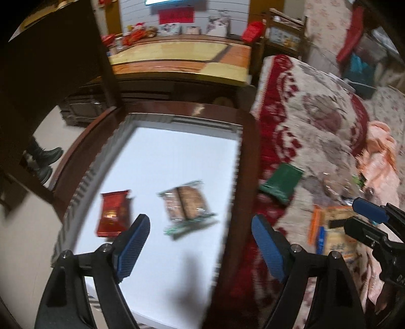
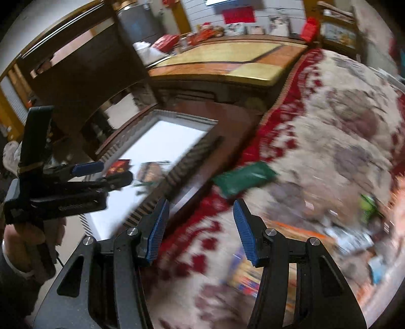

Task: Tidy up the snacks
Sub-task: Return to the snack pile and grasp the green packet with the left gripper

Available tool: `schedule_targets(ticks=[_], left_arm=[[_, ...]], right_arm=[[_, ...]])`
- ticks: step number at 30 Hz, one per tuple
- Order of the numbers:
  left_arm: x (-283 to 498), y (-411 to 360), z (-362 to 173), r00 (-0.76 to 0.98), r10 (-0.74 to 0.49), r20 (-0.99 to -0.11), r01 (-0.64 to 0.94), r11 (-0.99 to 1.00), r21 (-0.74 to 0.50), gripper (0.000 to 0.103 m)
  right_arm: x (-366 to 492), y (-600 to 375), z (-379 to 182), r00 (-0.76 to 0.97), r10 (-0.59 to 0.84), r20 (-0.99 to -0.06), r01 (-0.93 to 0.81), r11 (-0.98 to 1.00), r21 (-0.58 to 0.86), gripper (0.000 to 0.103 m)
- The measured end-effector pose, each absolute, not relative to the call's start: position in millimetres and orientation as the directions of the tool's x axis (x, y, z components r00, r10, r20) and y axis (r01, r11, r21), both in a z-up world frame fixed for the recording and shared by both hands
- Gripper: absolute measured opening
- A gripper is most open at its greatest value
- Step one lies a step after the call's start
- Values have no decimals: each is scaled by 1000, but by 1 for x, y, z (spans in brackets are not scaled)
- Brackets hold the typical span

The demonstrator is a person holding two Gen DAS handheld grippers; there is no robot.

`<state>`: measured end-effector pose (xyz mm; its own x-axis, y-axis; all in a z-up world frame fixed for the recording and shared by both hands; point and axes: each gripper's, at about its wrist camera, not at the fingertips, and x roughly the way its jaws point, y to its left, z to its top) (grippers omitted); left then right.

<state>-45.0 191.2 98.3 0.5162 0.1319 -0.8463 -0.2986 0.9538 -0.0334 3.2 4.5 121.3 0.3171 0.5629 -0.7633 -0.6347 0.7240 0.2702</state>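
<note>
a long wooden bench (image 1: pixel 182 59) with yellow and orange panels runs across the far side of the room, backed by a white planked wall (image 1: pixel 227 7) carrying a red paper sign (image 1: pixel 176 16). in front of the bench stands a dark-framed surface (image 1: pixel 249 151) with a white top. right of the bench spreads a cream-and-red patterned blanket (image 1: pixel 316 106). left of it, dark wooden furniture (image 1: pixel 50 63) rises over pale floor (image 1: pixel 48 126).
</note>
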Motion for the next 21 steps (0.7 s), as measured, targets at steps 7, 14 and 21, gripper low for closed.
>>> schedule_targets(ticks=[7, 14, 21], left_arm=[[-24, 151, 94, 506, 80, -859, -218, 975, -38, 84], [21, 121, 76, 491, -73, -868, -37, 994, -104, 84], [67, 106, 55, 411, -214, -886, 145, 975, -168, 84]], right_arm=[[5, -69, 109, 369, 506, -780, -534, 802, 268, 53], [9, -120, 95, 390, 483, -784, -439, 846, 302, 53], [17, -137, 88, 392, 492, -778, -406, 851, 333, 53]])
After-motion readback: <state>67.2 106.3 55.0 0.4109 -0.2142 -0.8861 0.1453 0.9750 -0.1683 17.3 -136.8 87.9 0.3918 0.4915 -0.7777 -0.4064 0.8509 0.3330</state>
